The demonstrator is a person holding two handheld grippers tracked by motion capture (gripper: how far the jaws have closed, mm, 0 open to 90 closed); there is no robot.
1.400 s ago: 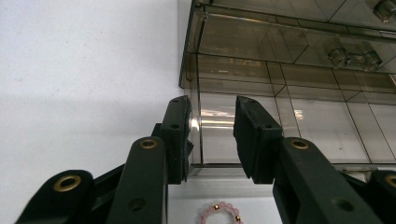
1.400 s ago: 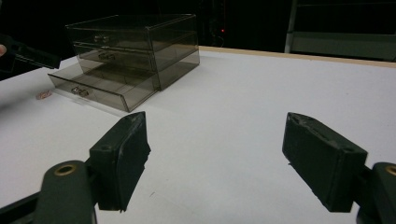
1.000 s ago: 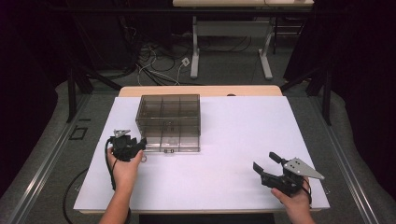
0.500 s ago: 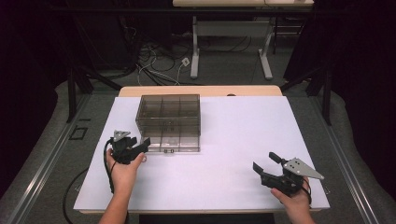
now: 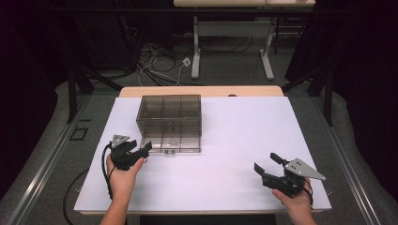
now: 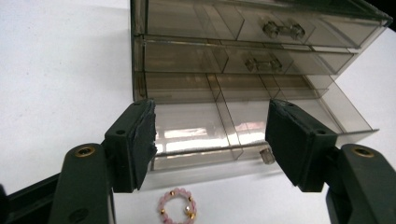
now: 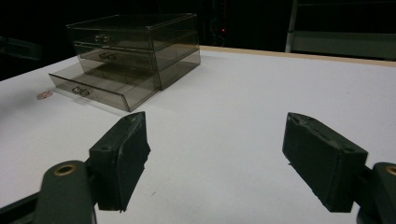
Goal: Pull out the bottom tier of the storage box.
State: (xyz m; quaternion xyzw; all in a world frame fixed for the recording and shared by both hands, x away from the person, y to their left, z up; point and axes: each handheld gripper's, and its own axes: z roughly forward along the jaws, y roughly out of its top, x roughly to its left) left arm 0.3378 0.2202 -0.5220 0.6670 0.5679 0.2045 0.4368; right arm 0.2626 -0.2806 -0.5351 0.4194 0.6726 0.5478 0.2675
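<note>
A smoky clear drawer box (image 5: 169, 110) stands at the table's back left, its bottom drawer (image 5: 172, 144) pulled out. In the left gripper view the drawer (image 6: 219, 126) shows empty compartments. A small pink beaded bracelet (image 6: 177, 209) lies on the table in front of the drawer, below my left gripper (image 6: 212, 109), untouched. The left gripper (image 5: 141, 146) hovers at the drawer's front left corner; its jaws have just been opening and hold nothing. My right gripper (image 5: 265, 161) rests open near the front right, with nothing between its jaws (image 7: 217, 119). The right gripper view also catches the bracelet (image 7: 44, 94).
The white table top (image 5: 234, 136) stretches wide between the box and my right hand. A wooden edge (image 5: 253, 91) runs along the back. Cables and a desk frame (image 5: 230, 47) lie on the floor beyond.
The left gripper's jaws have spread wider while the hand stayed near the drawer's corner. The right hand has not moved.
</note>
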